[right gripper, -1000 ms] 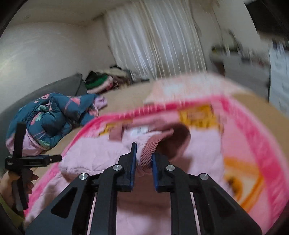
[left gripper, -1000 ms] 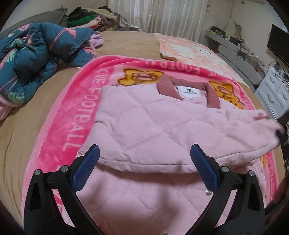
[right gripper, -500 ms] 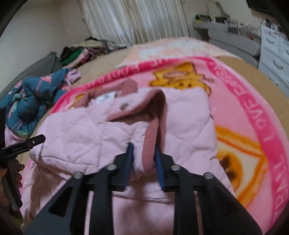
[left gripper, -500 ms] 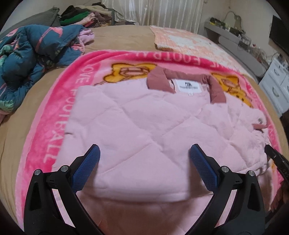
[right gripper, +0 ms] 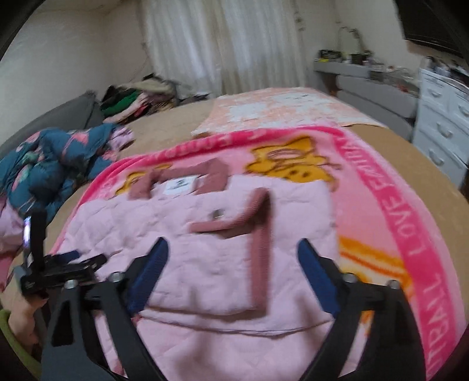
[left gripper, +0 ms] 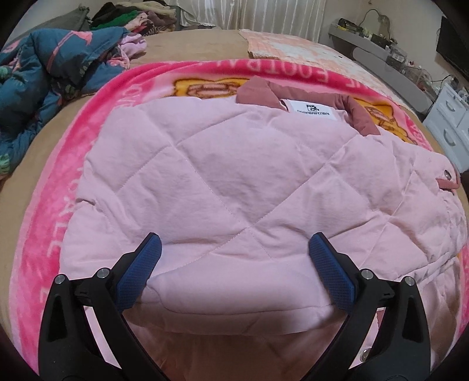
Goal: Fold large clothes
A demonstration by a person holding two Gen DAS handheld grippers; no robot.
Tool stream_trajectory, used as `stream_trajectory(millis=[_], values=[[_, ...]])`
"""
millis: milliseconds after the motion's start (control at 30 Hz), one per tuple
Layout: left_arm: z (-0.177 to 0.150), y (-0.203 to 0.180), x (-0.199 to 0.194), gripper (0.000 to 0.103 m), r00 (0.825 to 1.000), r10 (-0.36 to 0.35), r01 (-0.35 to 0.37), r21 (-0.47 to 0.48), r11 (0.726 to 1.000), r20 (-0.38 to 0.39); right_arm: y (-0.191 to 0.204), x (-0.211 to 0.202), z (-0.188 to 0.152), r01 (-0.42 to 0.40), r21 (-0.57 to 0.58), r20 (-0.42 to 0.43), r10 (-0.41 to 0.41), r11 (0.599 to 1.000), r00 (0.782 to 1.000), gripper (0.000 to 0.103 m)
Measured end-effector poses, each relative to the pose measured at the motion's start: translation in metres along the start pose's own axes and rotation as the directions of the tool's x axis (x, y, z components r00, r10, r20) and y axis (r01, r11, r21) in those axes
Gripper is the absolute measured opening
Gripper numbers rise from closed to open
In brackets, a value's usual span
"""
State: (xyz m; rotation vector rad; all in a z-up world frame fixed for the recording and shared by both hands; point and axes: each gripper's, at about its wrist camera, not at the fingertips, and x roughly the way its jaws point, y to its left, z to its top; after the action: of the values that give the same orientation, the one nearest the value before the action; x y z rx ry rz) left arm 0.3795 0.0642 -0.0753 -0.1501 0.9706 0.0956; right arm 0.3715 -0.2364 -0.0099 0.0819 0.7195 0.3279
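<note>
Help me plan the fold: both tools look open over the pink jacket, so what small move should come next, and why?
Probably lower the left tool onto the jacket's near folded edge and close on it. Both tools are open and hold nothing; the right tool hovers over the sleeve cuff, which lies across the pink quilted jacket. The collar lies at the far end, so the bottom could be folded towards it.

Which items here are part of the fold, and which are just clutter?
In the job:
pink quilted jacket, sleeve already folded across it
sleeve cuff, released
left gripper, open
right gripper, open
pink football blanket underneath, the work surface

Lying about:
blue floral bedding
clothes pile
white drawers
</note>
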Motion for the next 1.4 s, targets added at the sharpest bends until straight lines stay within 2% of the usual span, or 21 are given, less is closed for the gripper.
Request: stream_trajectory(millis=[167,233,300,333,367,467,667,1000,1267,1400], values=[[-0.001,0.001,0.0,0.095,1.0,-0.017,0.017,0.007,1.0,0.001,0.04,0.033,0.018,0.07,-0.154,-0.044,-0.078,0.986,0.996,0.094],[-0.002,0.001,-0.001,0.095,1.0,-0.017,0.017,0.009,1.0,0.004,0.047,0.053,0.022,0.073,-0.174,-0.123,-0.095,0.982,0.988,0.095],[-0.001,0.001,-0.001,0.095,1.0,-0.021,0.021,0.011,1.0,0.003,0.041,0.089,0.016,0.105,-0.154,-0.279,-0.145,0.982,0.949,0.097],[-0.001,0.002,-0.001,0.095,1.0,-0.023,0.023,0.011,1.0,0.0,0.033,0.107,0.007,0.09,-0.114,-0.343,-0.124,0.989,0.931,0.097],[-0.001,0.003,-0.001,0.095,1.0,-0.026,0.026,0.01,1.0,-0.003,0.027,0.115,0.002,0.086,-0.085,-0.356,-0.111,0.993,0.928,0.099],[-0.002,0.0,0.0,0.095,1.0,-0.02,0.02,0.023,1.0,-0.004,0.022,0.122,-0.009,0.089,-0.068,-0.337,-0.107,0.994,0.936,0.099],[-0.002,0.0,-0.005,0.094,1.0,-0.019,0.019,0.028,0.999,-0.024,0.026,0.116,-0.009,0.14,-0.058,-0.351,-0.151,0.989,0.924,0.099],[-0.012,0.0,-0.032,0.094,0.999,-0.025,0.027,0.048,0.998,-0.038,0.024,0.078,-0.024,0.158,-0.008,-0.348,-0.151,0.987,0.925,0.099],[-0.013,-0.001,-0.061,0.094,0.999,-0.039,0.039,0.033,0.999,-0.016,0.026,0.039,-0.034,0.14,0.016,-0.29,-0.129,0.99,0.948,0.099],[-0.013,-0.002,-0.082,0.094,0.999,-0.039,0.039,0.032,0.999,0.022,0.028,0.019,-0.037,0.11,0.043,-0.255,-0.095,0.993,0.962,0.099]])
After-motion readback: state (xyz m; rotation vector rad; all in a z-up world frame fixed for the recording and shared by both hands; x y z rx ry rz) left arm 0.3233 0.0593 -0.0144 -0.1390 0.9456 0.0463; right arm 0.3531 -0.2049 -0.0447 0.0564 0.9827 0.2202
